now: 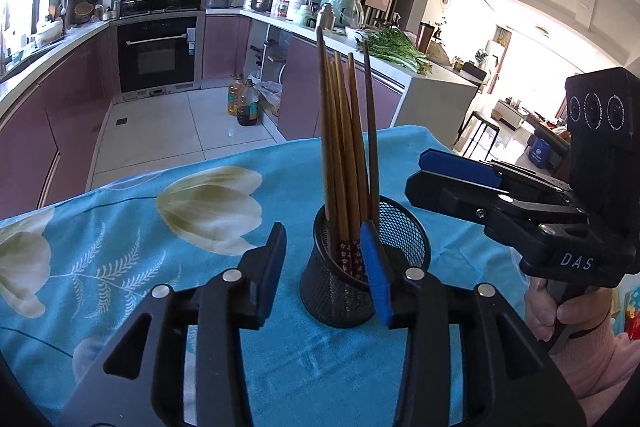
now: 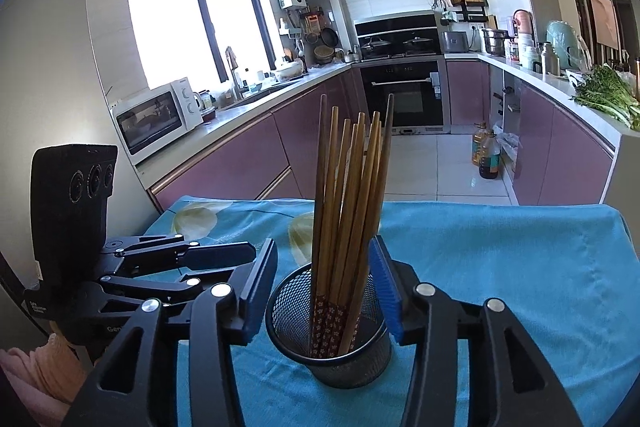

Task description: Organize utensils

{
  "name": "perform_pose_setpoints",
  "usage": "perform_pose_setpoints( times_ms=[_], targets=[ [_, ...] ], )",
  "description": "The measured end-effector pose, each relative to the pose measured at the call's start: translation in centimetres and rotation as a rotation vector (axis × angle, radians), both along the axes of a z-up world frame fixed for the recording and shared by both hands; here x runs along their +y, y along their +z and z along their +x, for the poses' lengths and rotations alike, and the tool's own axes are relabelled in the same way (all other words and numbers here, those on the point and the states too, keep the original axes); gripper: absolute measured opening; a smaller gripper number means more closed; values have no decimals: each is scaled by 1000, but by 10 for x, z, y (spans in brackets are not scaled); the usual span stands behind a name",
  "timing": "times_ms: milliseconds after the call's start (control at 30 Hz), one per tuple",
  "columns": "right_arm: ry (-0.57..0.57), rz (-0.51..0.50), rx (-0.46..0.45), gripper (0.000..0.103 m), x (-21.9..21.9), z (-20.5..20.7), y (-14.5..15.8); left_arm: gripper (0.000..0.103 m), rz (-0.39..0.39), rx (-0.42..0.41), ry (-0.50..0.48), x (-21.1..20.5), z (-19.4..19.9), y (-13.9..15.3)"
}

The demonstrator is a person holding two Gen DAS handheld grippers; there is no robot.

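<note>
L gripper (image 1: 326, 275): jaws part open, nothing held; its right pad overlaps the mesh cup (image 1: 362, 267) rim in view, contact can't tell. R gripper (image 2: 324, 291): jaws part open, nothing gripped, pads flank the cup, just beside its wall. Chopsticks (image 2: 352, 195) stand upright in cup, leaning a bit. Cup sits mid blue floral cloth (image 2: 500, 267); bare cloth on both sides; far table edge well behind, floor beyond.
</note>
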State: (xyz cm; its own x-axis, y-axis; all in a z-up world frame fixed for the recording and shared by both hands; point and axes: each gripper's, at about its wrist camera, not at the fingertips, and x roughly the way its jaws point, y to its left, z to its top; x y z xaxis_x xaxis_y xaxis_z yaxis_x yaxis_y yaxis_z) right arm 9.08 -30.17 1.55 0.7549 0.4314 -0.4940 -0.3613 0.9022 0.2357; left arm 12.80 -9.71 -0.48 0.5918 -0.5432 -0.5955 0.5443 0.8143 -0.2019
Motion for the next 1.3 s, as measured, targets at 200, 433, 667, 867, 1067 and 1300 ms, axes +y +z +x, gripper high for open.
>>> perform_pose_setpoints(
  times_ms=[200, 433, 667, 867, 1067, 1300],
  targets=[
    [-38, -7, -34, 76, 0, -12, -3, 58, -11, -63, 93, 22, -21, 3],
    [-85, -44, -77, 94, 8, -27, -14, 97, 6, -192, 246, 50, -55, 10],
    [-123, -85, -133, 96, 22, -45, -20, 97, 8, -247, 355, 78, -83, 11],
    [-157, -105, -198, 96, 32, -63, -20, 97, 19, -292, 415, 86, -104, 9],
    [-175, -99, -232, 96, 38, -76, -21, 97, 16, -343, 448, 92, -123, 12],
    [-190, -96, -269, 96, 40, -86, -18, 97, 28, -415, 488, 96, -142, 15]
  ],
)
